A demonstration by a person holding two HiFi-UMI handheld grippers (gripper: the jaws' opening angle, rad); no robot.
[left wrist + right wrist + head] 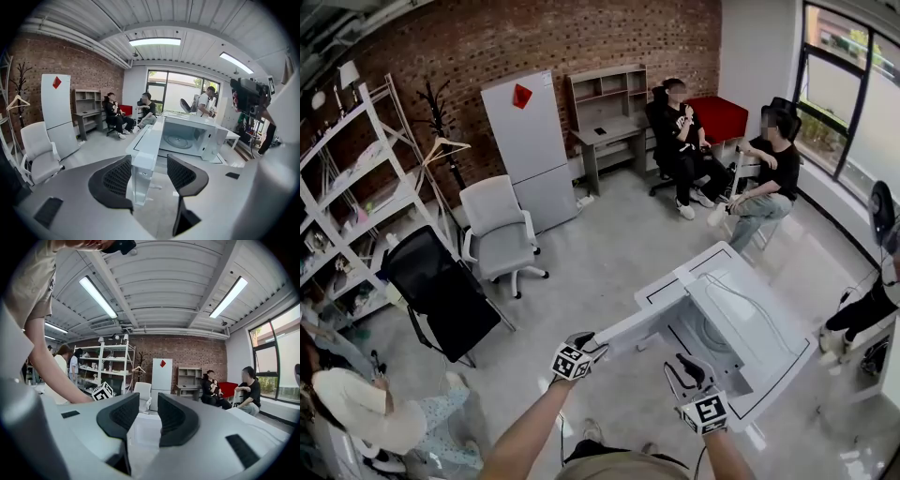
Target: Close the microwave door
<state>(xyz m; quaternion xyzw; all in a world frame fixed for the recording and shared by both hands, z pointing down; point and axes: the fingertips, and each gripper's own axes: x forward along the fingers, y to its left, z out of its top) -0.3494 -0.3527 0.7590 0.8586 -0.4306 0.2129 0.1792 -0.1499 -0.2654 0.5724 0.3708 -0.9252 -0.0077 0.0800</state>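
Left gripper view, microwave door [143,150]: swung wide open, with its free edge upright between the left jaws. It sits nearer the left-hand pad, and I cannot quite tell whether that pad touches it.
Microwave [213,140]: beyond the jaws and to their right, with the cavity and turntable [180,140] exposed.
Left gripper [149,161]: jaws spread wide and straddling the door's edge, clamped on nothing.
Right gripper [148,413]: jaws a narrow gap apart with nothing between them. In the head view it hangs in front of the open cavity.
Step in hand: setting up on the free edge for the swing.
Doing it well: no pinch is needed. Lay the left-hand pad flat on the door's outer face, close to the free edge and far from the hinge. Sweep in an arc toward the cavity, letting the wrist turn with the door.
Clearance: the right gripper likely sits in the door's path, so draw it back first.
Finish: slow before contact, then press until the latch seats.
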